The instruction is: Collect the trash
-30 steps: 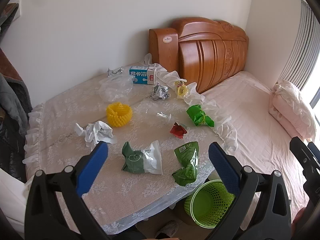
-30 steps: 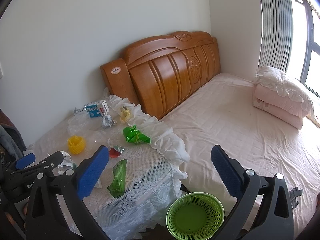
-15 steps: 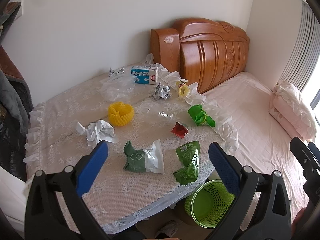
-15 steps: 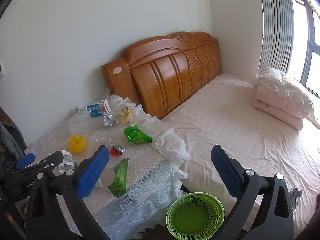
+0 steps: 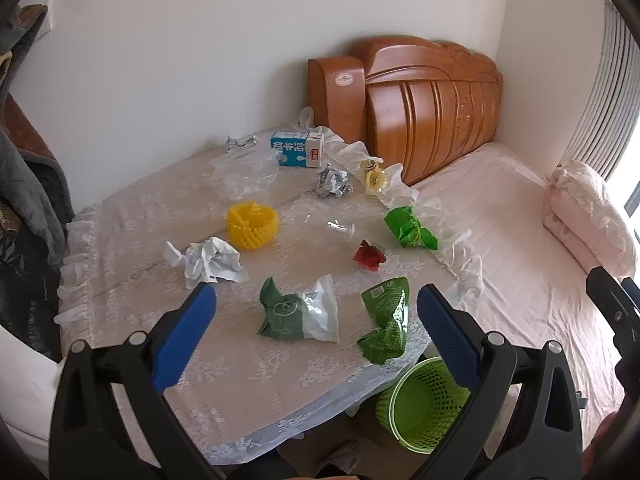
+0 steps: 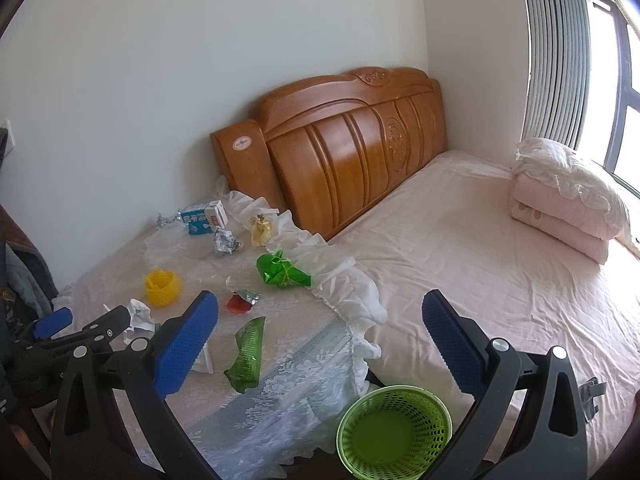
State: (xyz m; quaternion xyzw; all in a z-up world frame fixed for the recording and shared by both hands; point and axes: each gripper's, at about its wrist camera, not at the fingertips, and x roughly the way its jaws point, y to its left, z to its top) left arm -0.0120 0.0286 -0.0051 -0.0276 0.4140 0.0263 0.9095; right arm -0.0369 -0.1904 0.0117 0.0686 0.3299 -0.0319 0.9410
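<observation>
Bed (image 6: 460,248) with pink sheet beside tabletop (image 5: 132,240), wooden headboard (image 5: 432,112) behind. Lace-covered tabletop carries scattered trash. Green basket (image 6: 394,430) on floor below tabletop's near corner, empty. Milk carton (image 5: 297,148) at tabletop's far edge. Green-white bag (image 5: 300,314) and green wrapper (image 5: 388,316) near tabletop's front edge. Yellow foam net (image 5: 252,224), crumpled paper (image 5: 208,260) mid-tabletop. Left gripper (image 5: 316,334) over tabletop front, jaws wide apart, empty. Right gripper (image 6: 320,340) above tabletop's corner, jaws wide apart, empty.
</observation>
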